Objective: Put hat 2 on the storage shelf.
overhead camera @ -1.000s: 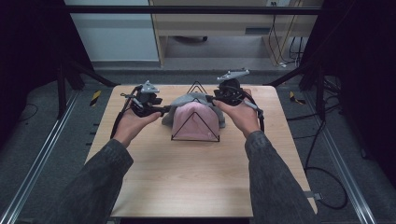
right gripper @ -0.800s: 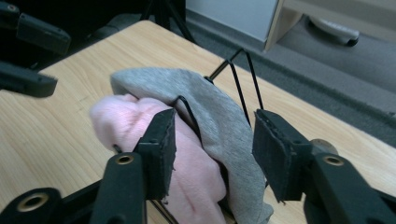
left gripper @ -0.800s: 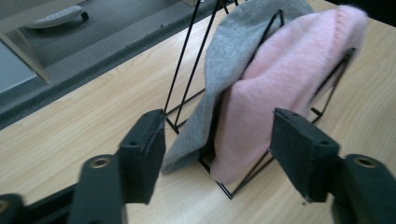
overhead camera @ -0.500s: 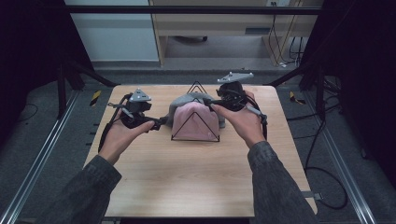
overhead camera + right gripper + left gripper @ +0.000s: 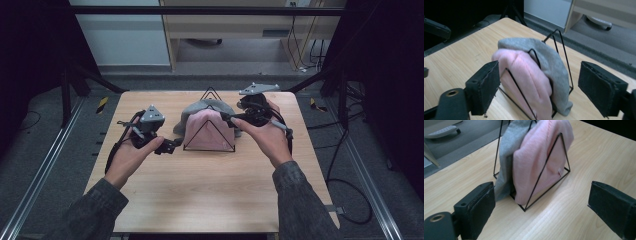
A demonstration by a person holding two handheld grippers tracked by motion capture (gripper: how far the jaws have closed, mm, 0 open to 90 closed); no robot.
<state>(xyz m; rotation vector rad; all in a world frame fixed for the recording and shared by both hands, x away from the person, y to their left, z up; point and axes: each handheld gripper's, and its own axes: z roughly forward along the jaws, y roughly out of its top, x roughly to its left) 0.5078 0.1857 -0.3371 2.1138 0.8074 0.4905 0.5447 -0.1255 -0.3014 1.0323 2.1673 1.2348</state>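
While both sets of jaws have just been opening and hold nothing, the soft pink knitted hat (image 5: 210, 131) leans in the black wire triangle rack (image 5: 209, 142) mid-table, between the left gripper (image 5: 169, 146) and the nearer right gripper (image 5: 227, 117), against a grey knitted hat (image 5: 192, 114).

In the high view the desk (image 5: 210, 195) takes up the middle and lower part of the frame. A wire rack (image 5: 210, 131) stands on it just above the frame's centre. Two knit hats sit in the rack: one hat (image 5: 212, 131) in the front slot, nearer the bottom of the frame, and the other hat (image 5: 192, 114) right behind it, touching it and spilling out to the left. The left gripper (image 5: 167, 146) lies just left of the rack, apart from it. The right gripper (image 5: 227, 118) is at the rack's upper right, over the hats' edge. Cabinets stand beyond the desk, along the top of the frame.
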